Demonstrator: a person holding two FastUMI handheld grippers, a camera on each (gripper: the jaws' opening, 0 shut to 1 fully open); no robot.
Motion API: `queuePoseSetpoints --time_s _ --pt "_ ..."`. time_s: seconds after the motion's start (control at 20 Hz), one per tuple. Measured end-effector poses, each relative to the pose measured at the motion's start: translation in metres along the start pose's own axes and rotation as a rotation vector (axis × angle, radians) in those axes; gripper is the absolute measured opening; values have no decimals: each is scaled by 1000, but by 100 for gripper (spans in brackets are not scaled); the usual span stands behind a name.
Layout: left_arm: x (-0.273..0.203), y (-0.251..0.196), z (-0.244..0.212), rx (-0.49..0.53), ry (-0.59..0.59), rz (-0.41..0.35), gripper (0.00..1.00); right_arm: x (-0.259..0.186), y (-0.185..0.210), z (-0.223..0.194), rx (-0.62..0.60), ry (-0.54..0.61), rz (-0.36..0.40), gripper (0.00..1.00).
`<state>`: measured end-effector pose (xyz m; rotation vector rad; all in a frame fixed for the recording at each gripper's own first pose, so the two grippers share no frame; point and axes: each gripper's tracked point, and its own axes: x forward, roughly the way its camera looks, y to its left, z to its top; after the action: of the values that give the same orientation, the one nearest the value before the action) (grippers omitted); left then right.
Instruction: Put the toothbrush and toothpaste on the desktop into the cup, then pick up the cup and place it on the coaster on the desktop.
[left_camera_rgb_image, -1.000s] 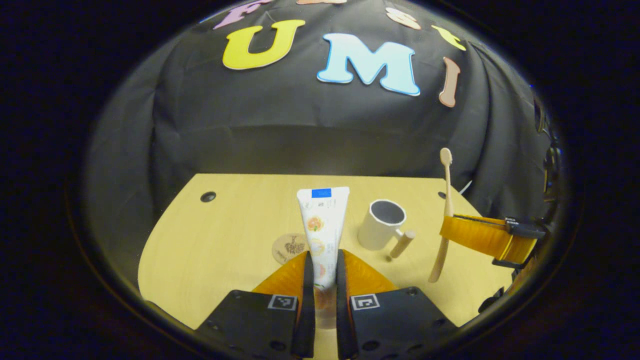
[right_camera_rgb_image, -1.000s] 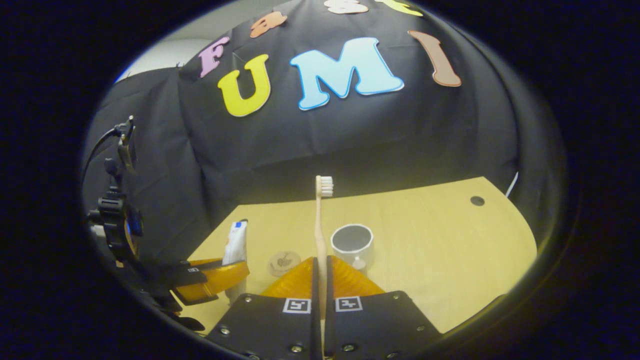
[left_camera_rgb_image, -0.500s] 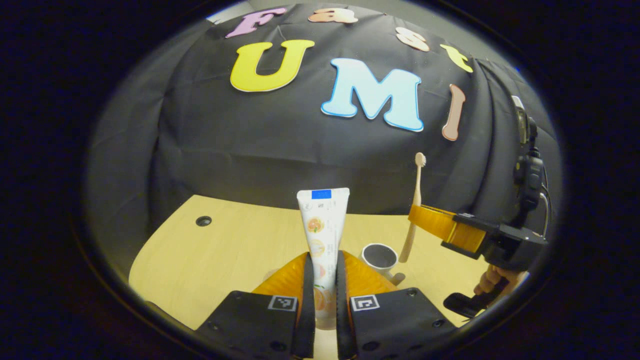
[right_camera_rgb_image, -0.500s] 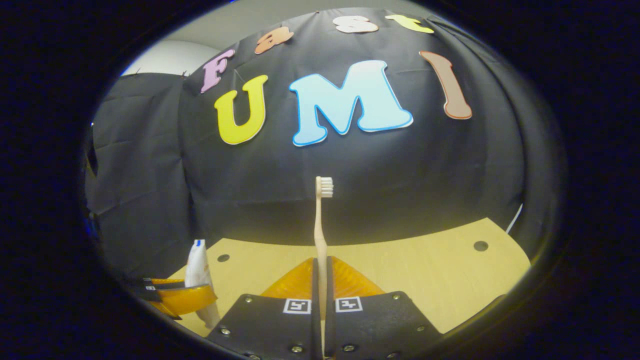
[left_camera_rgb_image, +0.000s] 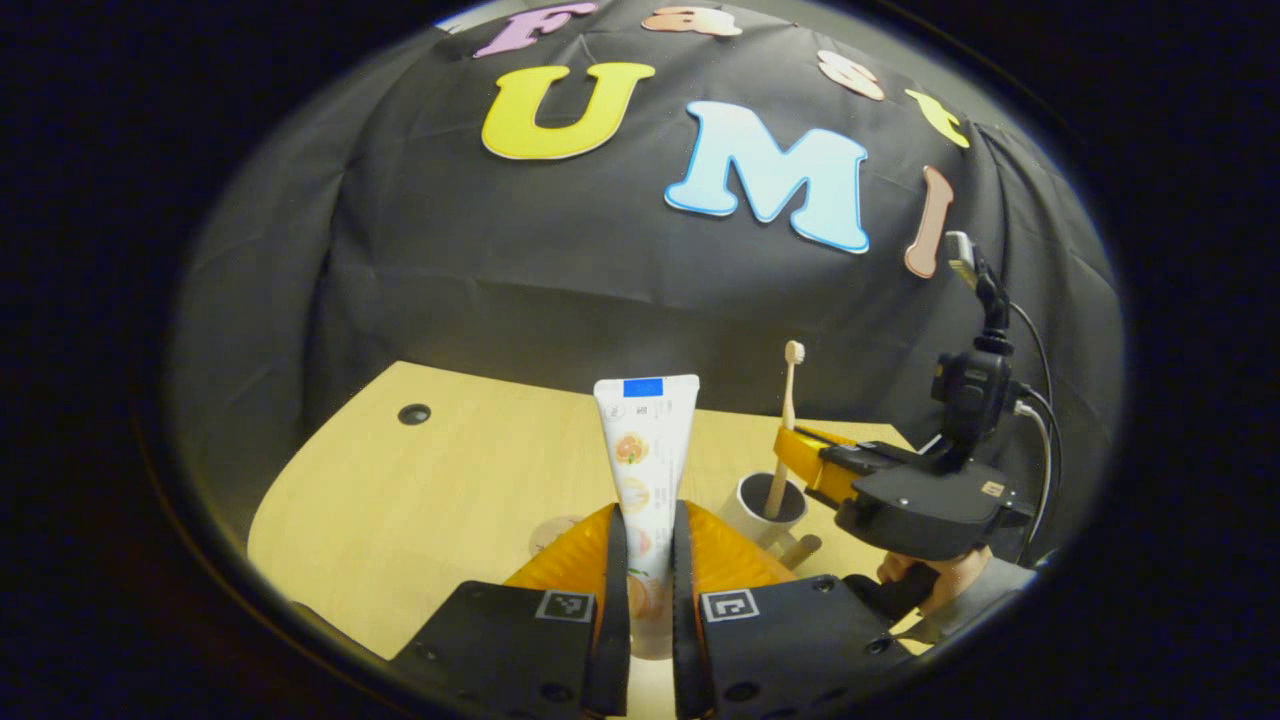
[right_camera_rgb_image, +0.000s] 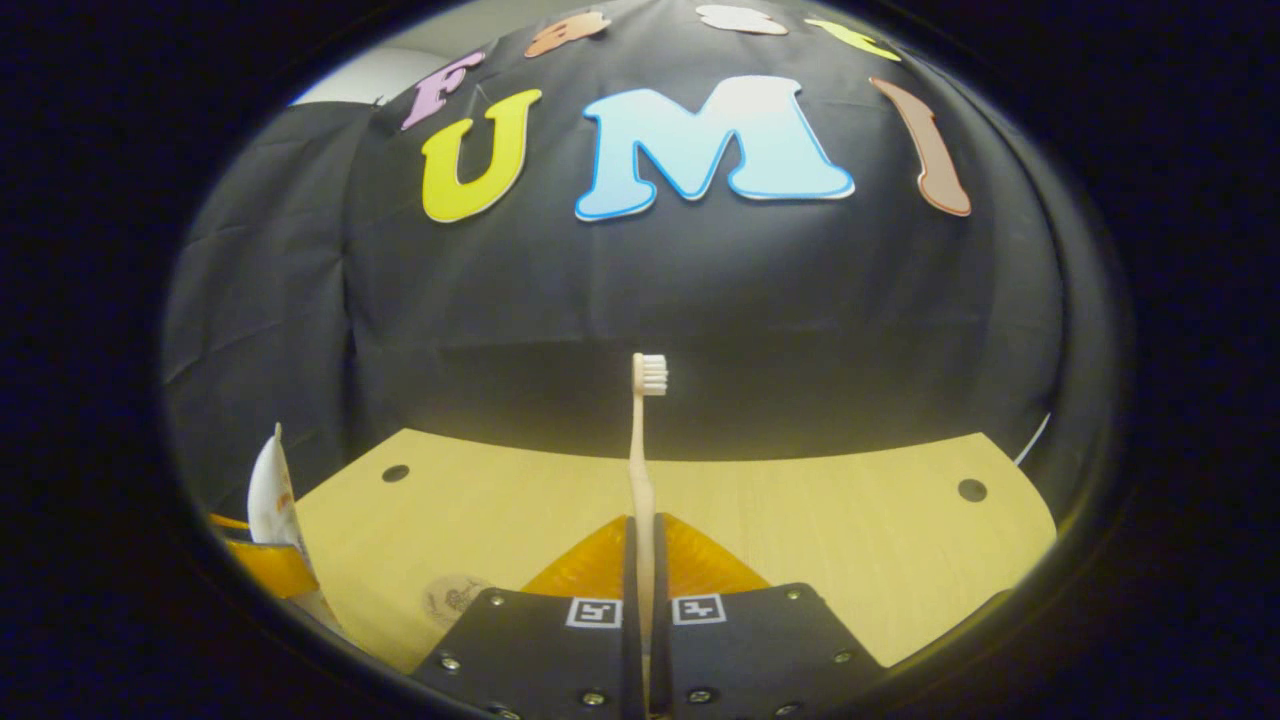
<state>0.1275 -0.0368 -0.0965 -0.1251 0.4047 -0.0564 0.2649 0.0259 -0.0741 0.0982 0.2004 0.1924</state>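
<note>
Worktop (left_camera_rgb_image: 400, 500): pale wood grain, rounded corners, a dark cable hole (left_camera_rgb_image: 413, 413) near its far left corner. Black cloth wall (left_camera_rgb_image: 500, 250) hangs behind it, creased.

Left gripper view, left to right. Coaster (left_camera_rgb_image: 548, 530): round, tan, flat on the worktop, partly hidden by the left gripper (left_camera_rgb_image: 641, 560). Left jaws are clenched on the toothpaste (left_camera_rgb_image: 645, 440), a white tube with a blue patch at its upright flat end and orange fruit print. Cup (left_camera_rgb_image: 765, 505): white, dark inside, stub handle toward the camera, standing just right of the tube. Toothbrush (left_camera_rgb_image: 787, 410): pale handle, bristle head up, lower end inside the cup mouth, gripped by the right gripper (left_camera_rgb_image: 800, 455). A hand (left_camera_rgb_image: 940, 580) holds that gripper from below.

Right gripper view: toothpaste (right_camera_rgb_image: 268, 495) at far left, coaster (right_camera_rgb_image: 452, 598) low left, toothbrush (right_camera_rgb_image: 642, 450) upright between the right gripper's (right_camera_rgb_image: 642, 560) clenched jaws.
</note>
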Motion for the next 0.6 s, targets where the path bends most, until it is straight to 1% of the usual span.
queuePoseSetpoints --time_s 0.1,0.25,0.3,0.35,0.4,0.45,0.5,0.6 --pt "1 0 -2 -6 5 3 19 0 -2 -12 -12 35 -3 3" --pt "2 -1 -3 -5 10 0 19 1 -1 -25 -26 85 5 4" --pt "2 -2 -4 -5 11 -3 24 -2 -3 -26 -23 84 5 5" --pt "4 -4 -3 -5 11 -5 19 -4 -5 -24 -19 83 -1 7" --pt "5 -6 -3 -7 11 -10 30 -4 -6 -25 -12 88 -1 8" --pt "7 -8 -3 -11 11 -15 24 -5 -6 -26 -4 94 5 11" --pt "8 -10 -5 -16 12 -21 24 -8 -7 -27 1 102 8 19" --pt "12 -15 -5 -22 13 -31 24 -17 -11 -26 0 105 4 31"
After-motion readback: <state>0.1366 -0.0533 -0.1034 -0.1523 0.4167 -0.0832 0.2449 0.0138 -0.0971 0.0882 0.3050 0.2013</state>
